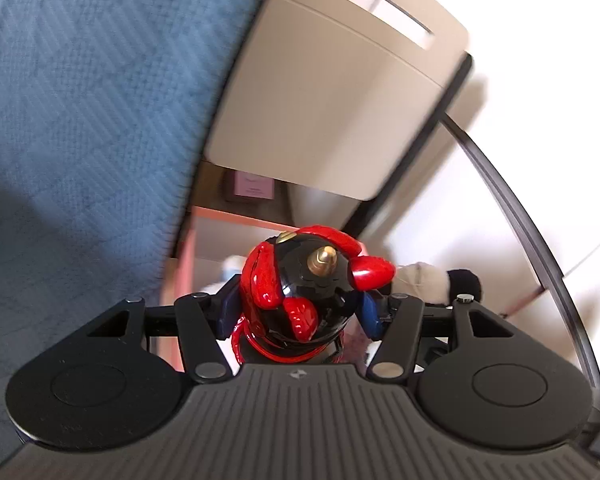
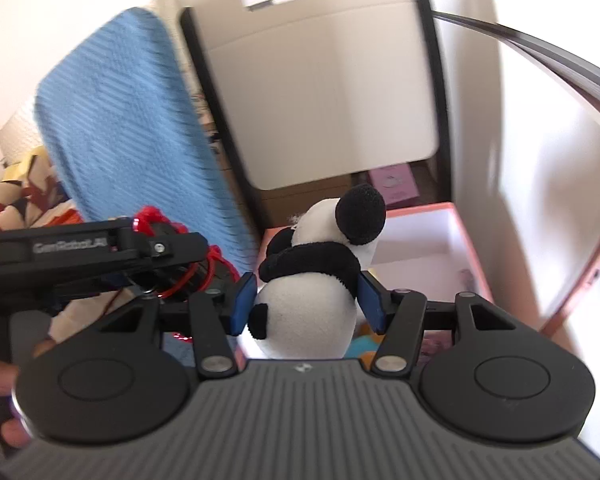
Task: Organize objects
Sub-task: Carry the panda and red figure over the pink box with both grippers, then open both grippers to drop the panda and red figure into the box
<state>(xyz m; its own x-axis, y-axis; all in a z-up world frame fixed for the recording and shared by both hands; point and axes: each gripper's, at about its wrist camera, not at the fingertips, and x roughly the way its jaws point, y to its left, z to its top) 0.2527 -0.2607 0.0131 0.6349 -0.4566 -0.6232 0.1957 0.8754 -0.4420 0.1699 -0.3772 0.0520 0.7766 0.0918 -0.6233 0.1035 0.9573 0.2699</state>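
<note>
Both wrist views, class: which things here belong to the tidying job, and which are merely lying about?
Part of the job:
- red and black toy, clamped in the left gripper
- panda plush, clamped in the right gripper
- pink box, open below

Lying about:
- blue blanket
- beige bin
- patterned quilt

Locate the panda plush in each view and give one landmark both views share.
Left wrist: panda plush at right of centre, mostly hidden behind the red-and-black toy.
Right wrist: panda plush at centre, between the right gripper pads.
Shared landmark: blue blanket.
</note>
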